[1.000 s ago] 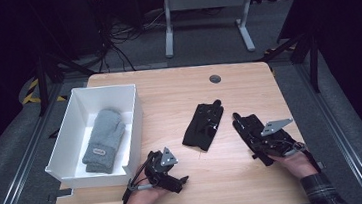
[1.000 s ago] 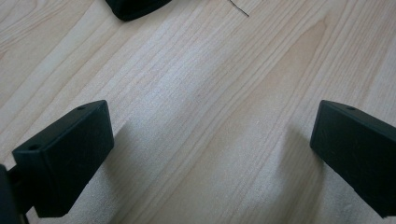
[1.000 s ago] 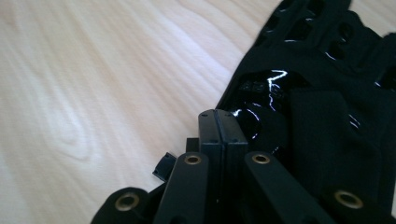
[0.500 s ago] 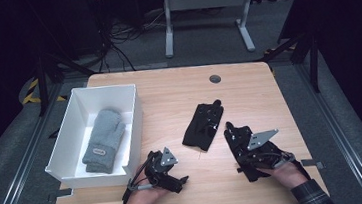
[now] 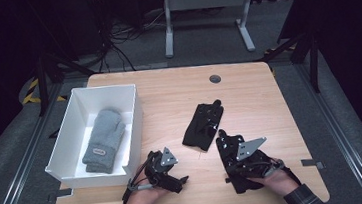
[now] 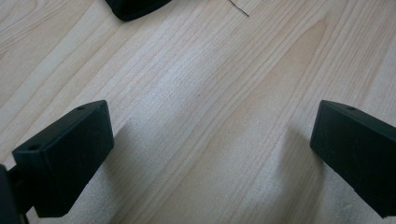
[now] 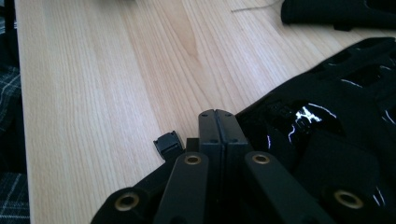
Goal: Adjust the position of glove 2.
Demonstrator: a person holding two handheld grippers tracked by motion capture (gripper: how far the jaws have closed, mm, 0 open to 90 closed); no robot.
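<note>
**Getting a hold on the black glove**

Along the left edge of the table (image 5: 168, 93) stands a white box (image 5: 67, 143), and in it lies a grey mitten (image 5: 103, 139), already put away, as we judge it. Just right of the box, near the front edge, our left gripper (image 5: 168, 171) rests low over bare wood with its jaws wide apart and nothing between them. The black glove (image 5: 202, 126) lies flat around the middle of the table, well apart from the box. Our right gripper (image 5: 222, 137) sits near the front edge on the right, its tip at the glove's near right side; whether it touches the fabric we cannot tell. Its jaws are pressed together, and in the right gripper view nothing is pinched between them, the glove (image 7: 327, 116) lying just beside them.

To do this step well, we should spread the right jaws before going in, come down over the near edge of the glove, and close on a full fold of fabric, not a thin corner. Lifting straight up should keep it from dragging across the wood on its way to the box.
</note>
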